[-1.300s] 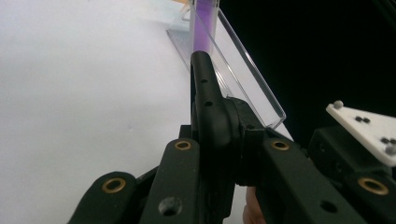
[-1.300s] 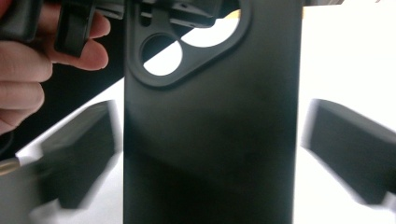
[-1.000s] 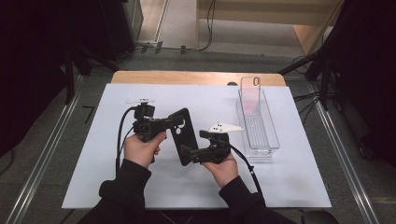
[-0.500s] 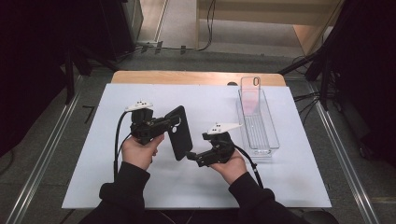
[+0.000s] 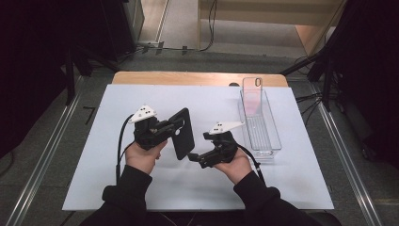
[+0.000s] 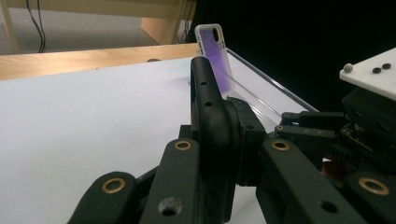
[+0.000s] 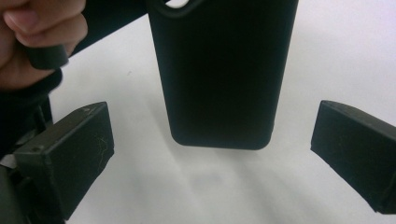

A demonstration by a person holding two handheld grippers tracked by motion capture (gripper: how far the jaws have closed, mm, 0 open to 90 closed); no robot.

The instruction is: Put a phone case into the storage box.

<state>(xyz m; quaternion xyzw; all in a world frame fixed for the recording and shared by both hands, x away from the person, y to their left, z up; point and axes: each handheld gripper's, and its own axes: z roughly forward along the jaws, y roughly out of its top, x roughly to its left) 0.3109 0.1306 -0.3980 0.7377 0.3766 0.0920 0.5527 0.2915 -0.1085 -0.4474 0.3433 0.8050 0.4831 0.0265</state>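
Black phone case (image 5: 182, 133) is pinched edgewise in the left gripper's (image 5: 175, 126) jaws above the white counter (image 5: 94, 183); the right gripper's (image 7: 224, 154) jaws stand spread, empty.

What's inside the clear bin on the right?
One phone case with a clear rim and pink-purple back stands upright against the far end of the clear bin. Nothing else shows through the bin's clear walls.
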